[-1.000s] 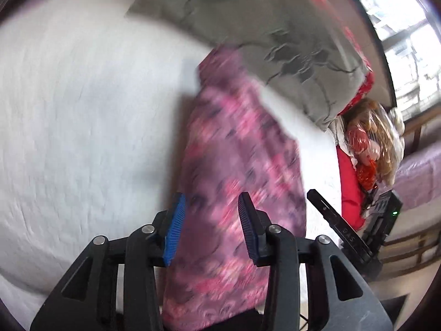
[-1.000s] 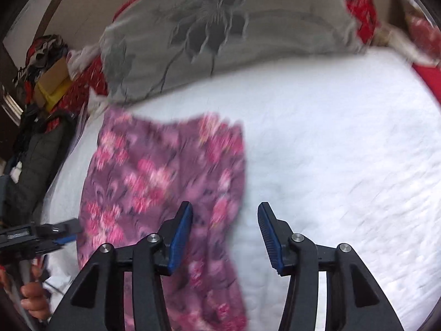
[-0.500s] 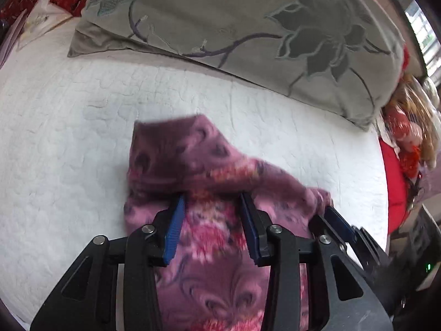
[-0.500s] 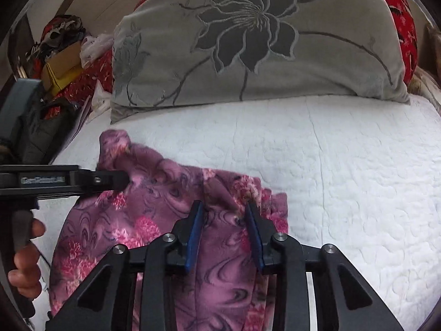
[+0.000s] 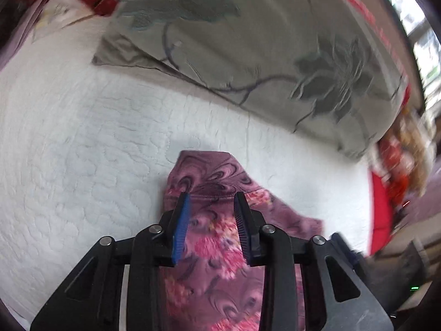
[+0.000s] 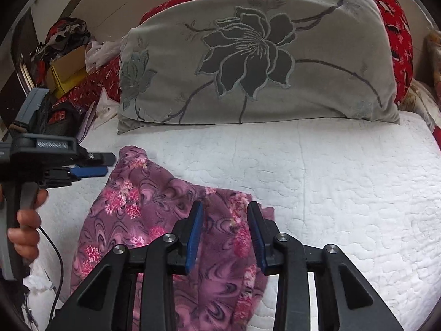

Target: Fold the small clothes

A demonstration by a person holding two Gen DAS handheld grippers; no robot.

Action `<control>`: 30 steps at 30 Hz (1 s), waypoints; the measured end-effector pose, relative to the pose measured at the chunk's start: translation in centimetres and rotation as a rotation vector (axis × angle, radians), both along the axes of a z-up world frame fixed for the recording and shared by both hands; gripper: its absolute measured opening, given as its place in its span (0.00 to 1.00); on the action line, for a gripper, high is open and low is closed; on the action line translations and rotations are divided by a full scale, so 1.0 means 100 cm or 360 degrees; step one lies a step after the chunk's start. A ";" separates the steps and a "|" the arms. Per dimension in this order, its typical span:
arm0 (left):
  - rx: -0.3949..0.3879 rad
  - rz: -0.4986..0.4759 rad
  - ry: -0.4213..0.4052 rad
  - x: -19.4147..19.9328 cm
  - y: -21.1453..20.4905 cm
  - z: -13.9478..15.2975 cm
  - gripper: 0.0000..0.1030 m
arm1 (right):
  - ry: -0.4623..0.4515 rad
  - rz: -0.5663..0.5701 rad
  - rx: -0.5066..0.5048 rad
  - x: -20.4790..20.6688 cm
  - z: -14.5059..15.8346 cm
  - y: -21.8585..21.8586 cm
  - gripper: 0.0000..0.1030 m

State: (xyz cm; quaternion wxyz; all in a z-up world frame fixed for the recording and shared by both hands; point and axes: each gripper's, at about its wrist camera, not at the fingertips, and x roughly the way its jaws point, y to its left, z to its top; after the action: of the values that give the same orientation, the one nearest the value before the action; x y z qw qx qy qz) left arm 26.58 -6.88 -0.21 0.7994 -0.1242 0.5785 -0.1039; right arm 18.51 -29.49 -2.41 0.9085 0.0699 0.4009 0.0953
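The purple floral garment [image 6: 143, 220] lies rumpled on the white quilted bed [image 6: 344, 193], in front of the grey flowered pillow [image 6: 256, 60]. My right hand-held gripper [image 6: 225, 233] hovers over its right edge, fabric showing between the pads; the jaws have just been closing, yet whether they pinch cloth I cannot tell. My left hand-held gripper [image 5: 211, 224] sits over the garment's far corner (blurred view), jaws just closing too, part-open with cloth between them; a grip I cannot confirm. My left hand [image 6: 26, 220] holds its handle.
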 end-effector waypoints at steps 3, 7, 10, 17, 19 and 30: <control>0.0121 0.0015 0.0047 0.021 -0.013 -0.015 0.29 | 0.0090 -0.0035 -0.0033 0.018 -0.017 0.005 0.27; 0.0278 0.0002 0.0090 0.041 -0.021 -0.025 0.30 | 0.0111 -0.0043 -0.0034 0.029 -0.026 0.006 0.24; 0.0162 0.0021 0.0121 0.040 -0.007 -0.013 0.29 | 0.0138 -0.0020 -0.0078 0.029 -0.014 0.005 0.24; 0.0018 -0.0127 -0.0021 -0.064 0.030 0.018 0.50 | 0.0056 0.0250 -0.0052 -0.040 0.010 0.001 0.31; 0.0062 -0.0149 0.0058 -0.084 0.026 -0.006 0.52 | 0.0157 0.0236 -0.0118 -0.048 -0.010 0.005 0.34; 0.0089 -0.0157 0.0075 -0.159 0.043 -0.012 0.66 | 0.0259 0.0121 -0.0105 -0.105 -0.021 -0.004 0.56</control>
State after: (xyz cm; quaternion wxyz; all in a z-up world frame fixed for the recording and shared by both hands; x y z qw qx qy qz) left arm 10.67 -2.55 -1.43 0.7826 -0.0756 0.6053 -0.1241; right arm 8.03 -29.93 -4.51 0.8704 0.0323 0.4787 0.1105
